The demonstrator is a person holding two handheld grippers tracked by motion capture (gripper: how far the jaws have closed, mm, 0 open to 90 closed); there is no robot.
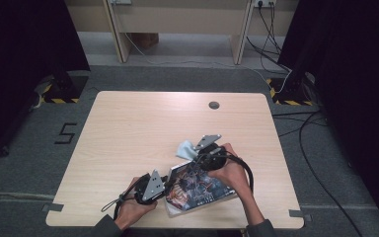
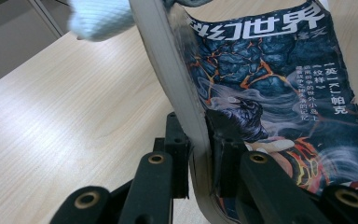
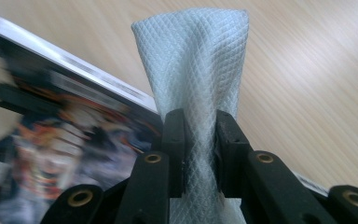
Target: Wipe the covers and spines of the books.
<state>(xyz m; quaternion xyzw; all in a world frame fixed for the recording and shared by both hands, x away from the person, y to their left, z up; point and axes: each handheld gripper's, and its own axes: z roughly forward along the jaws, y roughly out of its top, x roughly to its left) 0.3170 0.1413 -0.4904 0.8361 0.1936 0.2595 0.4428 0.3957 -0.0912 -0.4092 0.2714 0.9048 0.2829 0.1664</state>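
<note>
1. High view: the magazine lies near the table's front edge
2. The left gripper pinches its edge tight to keep it steady
3. The right gripper squeezes a cloth, probably for wiping the cover

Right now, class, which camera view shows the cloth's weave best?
The right gripper view: the cloth stands close up, its diamond weave sharp, pinched between the jaws. The left gripper view shows a blurred pale corner of it beyond the magazine. The high view shows a small pale patch.
</note>
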